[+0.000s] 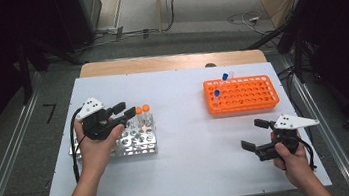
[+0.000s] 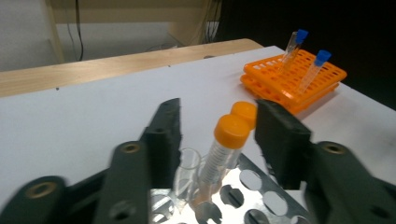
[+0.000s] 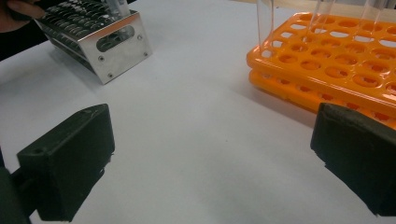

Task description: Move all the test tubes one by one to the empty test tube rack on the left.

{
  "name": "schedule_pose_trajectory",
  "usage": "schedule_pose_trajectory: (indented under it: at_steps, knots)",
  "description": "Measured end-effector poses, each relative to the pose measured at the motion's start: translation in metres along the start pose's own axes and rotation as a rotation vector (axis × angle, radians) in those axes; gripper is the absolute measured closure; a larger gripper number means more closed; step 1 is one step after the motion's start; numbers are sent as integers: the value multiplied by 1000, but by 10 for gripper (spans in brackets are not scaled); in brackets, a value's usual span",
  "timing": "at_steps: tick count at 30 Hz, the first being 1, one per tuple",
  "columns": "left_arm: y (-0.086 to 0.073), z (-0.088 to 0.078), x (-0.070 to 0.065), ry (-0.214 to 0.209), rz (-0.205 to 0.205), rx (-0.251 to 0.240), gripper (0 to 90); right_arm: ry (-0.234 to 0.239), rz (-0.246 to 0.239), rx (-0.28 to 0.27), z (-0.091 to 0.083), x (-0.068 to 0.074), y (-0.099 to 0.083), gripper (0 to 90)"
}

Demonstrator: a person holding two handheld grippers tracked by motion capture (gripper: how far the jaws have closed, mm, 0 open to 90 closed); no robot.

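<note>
Two orange-capped tubes [image 1: 142,110] stand in a metal rack [image 1: 138,145] at the left of the white table. My left gripper [image 1: 126,110] hovers over that rack. In the left gripper view its jaws stand apart on either side of the nearer orange-capped tube [image 2: 232,130], with a gap showing on both sides and no pad pressing on it. A clear uncapped tube [image 2: 189,163] stands beside it in the metal rack [image 2: 261,186]. My right gripper [image 1: 253,133] rests low at the front right, open, with only bare table between its jaws [image 3: 210,140].
An orange rack [image 1: 242,94] at the back right holds two blue-capped tubes [image 1: 225,77], seen again in the left gripper view [image 2: 301,35]. The right gripper view has the orange rack [image 3: 336,65] to its right and the metal rack [image 3: 107,42] at upper left.
</note>
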State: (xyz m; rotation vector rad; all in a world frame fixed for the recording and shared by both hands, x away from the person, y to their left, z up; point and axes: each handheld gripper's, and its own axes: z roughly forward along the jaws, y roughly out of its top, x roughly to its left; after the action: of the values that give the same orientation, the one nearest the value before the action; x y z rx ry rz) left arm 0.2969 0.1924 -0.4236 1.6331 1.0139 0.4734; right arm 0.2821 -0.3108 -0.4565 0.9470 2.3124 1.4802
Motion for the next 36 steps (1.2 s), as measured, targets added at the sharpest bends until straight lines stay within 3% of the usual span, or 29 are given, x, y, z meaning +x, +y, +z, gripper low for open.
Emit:
schedule_pose_trajectory:
  at_steps: [2, 8, 13, 17, 24, 34, 36]
  knots:
    - [-1, -4, -5, -34, 6, -15, 390, -3, 0, -1, 0, -1, 0, 0]
    - [-4, -11, -21, -67, 26, -17, 125, -17, 6, -3, 3, -4, 3, 0]
    - [-8, -17, -34, -111, 42, -34, 6, -45, 18, -9, 7, -10, 6, 21]
    - [-13, -23, -40, -127, 38, -66, 0, -64, 30, -10, 12, -16, 11, 21]
    - [-22, -25, -47, -155, 55, -53, 0, -90, 57, -28, 19, -28, 26, 20]
    - [-28, -26, -45, -140, 38, -40, 0, -150, 67, -30, 44, -52, 48, 55]
    - [-28, -27, -43, -138, 35, -42, 0, -167, 69, -30, 51, -56, 53, 100]
